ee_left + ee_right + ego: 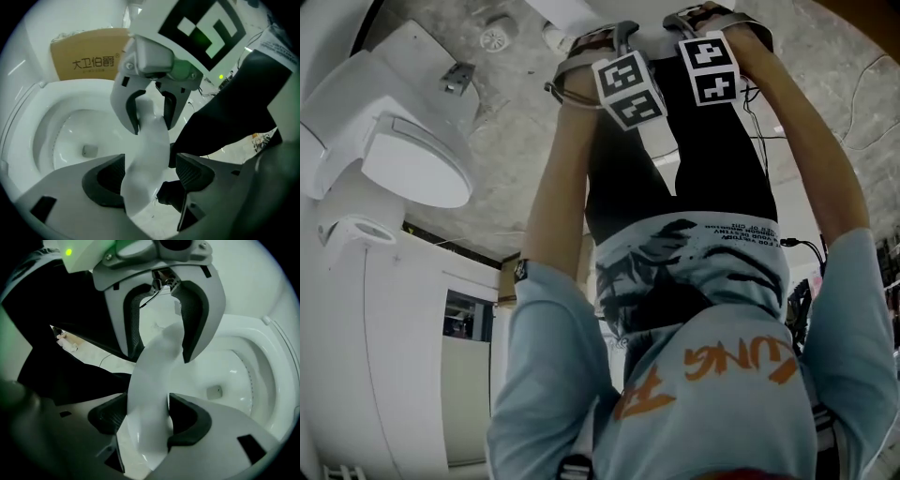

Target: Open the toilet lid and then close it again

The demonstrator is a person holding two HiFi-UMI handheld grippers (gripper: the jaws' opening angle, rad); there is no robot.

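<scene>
White toilet front edge (152,136) runs between both pairs of jaws, the left gripper (151,176) open around it, the right gripper (147,420) pinching it, bowl (70,136) uncovered beyond, lid itself unclear; such a one-sided grip could slip or twist.

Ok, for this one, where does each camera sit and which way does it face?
Left gripper view: on the left gripper, looking down along its open jaws astride a white rim; toilet bowl left, right gripper opposite, trouser leg right.
Right gripper view: on the right gripper, jaws gripping that rim; toilet bowl right, left gripper opposite.
Head view: on the head, steeply down over shirt, both arms, marker cubes; a white toilet at left.
Shared: both gripper views show rim, toilet bowl, each other.
</scene>
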